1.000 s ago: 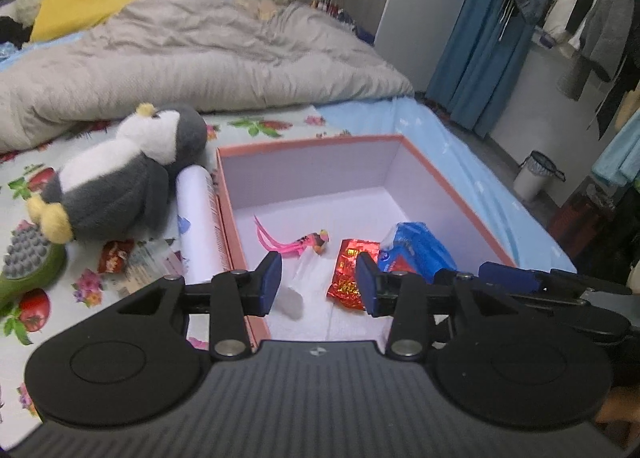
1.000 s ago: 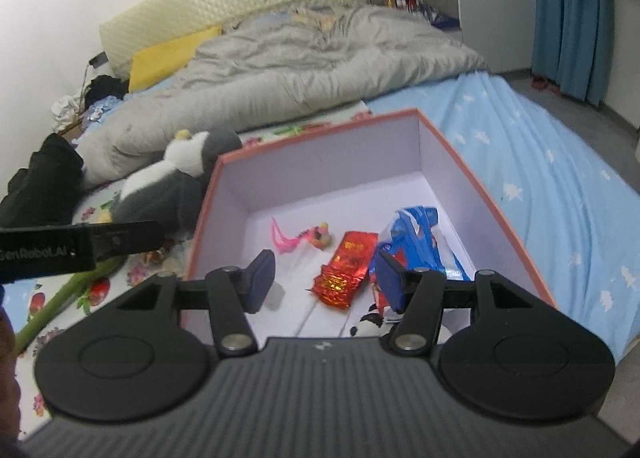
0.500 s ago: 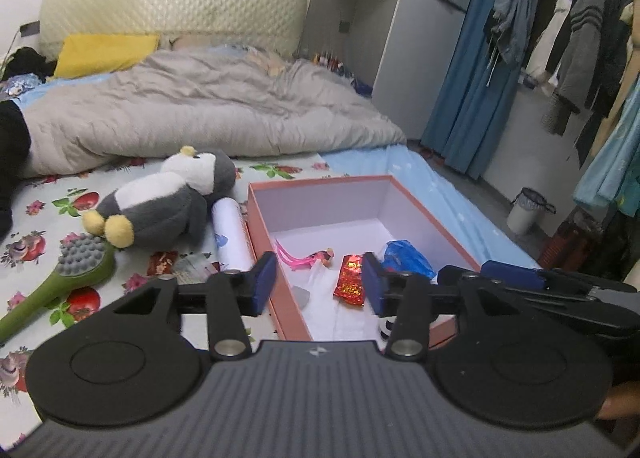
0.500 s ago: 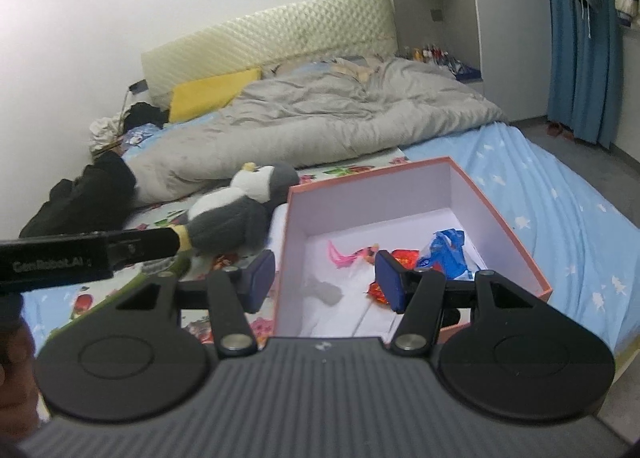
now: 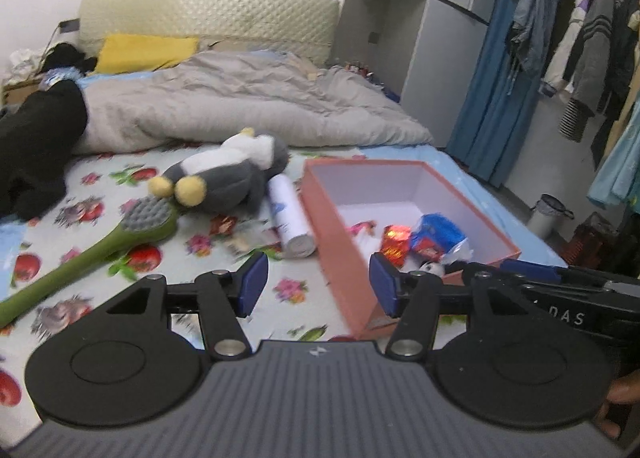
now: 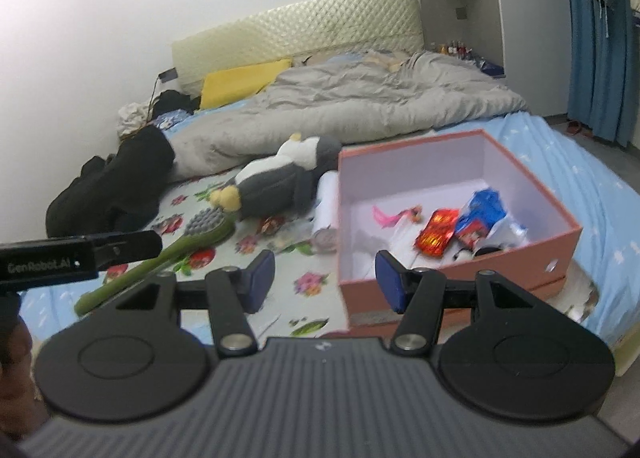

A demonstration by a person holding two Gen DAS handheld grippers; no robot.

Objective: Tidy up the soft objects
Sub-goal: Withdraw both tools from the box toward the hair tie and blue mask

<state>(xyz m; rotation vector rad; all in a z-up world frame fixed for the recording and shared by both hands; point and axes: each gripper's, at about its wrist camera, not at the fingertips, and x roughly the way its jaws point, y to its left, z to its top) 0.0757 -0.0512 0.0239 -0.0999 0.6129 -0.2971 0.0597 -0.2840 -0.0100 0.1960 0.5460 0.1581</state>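
Both our claws are spread and empty, the left claw (image 5: 314,290) having just widened. The plush penguin (image 5: 224,178) lies on the bed beside the box (image 5: 336,226), long axis crosswise, ahead-left of our left claw; the right claw (image 6: 324,280) is farther.

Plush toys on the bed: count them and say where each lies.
1 for certain: the penguin plush lies on the floral sheet, left of the pink box, beside the white tube. Something black-and-white low in the box is partly hidden and may be another.
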